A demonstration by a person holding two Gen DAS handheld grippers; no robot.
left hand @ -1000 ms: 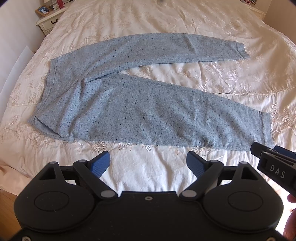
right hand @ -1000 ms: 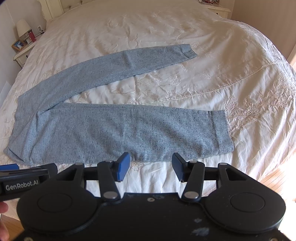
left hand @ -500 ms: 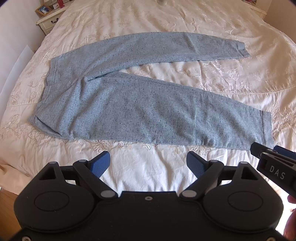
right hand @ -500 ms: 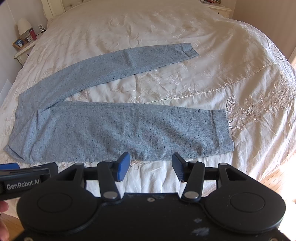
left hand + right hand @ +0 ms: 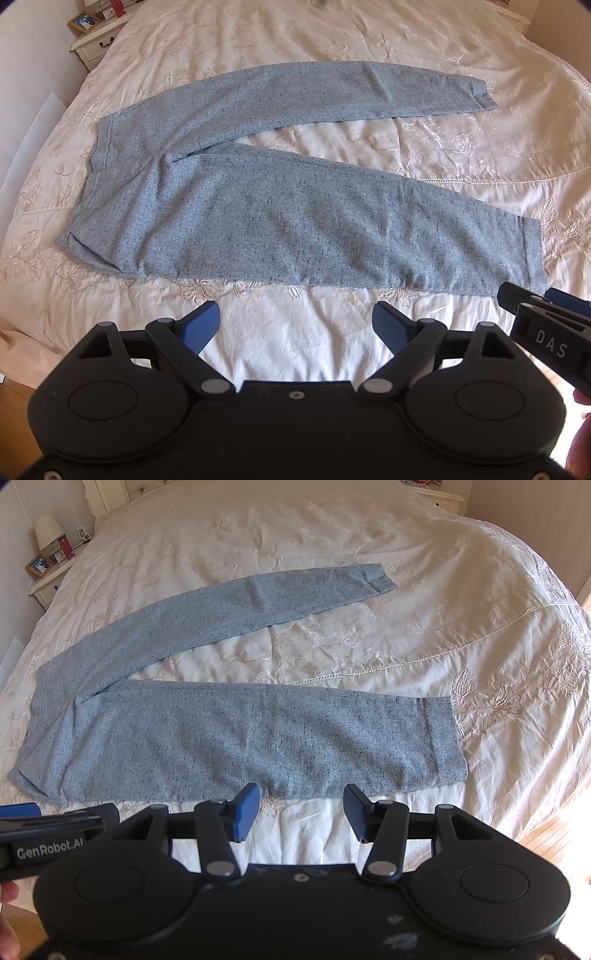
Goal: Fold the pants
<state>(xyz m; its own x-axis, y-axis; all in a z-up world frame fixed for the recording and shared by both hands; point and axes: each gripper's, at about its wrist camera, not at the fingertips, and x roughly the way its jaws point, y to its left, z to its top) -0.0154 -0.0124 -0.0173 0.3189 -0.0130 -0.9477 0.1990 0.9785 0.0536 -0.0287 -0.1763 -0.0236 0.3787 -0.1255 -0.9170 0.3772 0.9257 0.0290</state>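
Pants of speckled grey-blue knit lie flat on the cream embroidered bedspread, waistband to the left and the two legs spread in a narrow V toward the right. Nearest the cameras is the lower leg, whose cuff lies near the bed's right side. Left gripper hangs just off the near edge of the pants, blue pads wide apart, holding nothing. Right gripper hangs likewise, pads apart and empty. A nightstand stands at far left.
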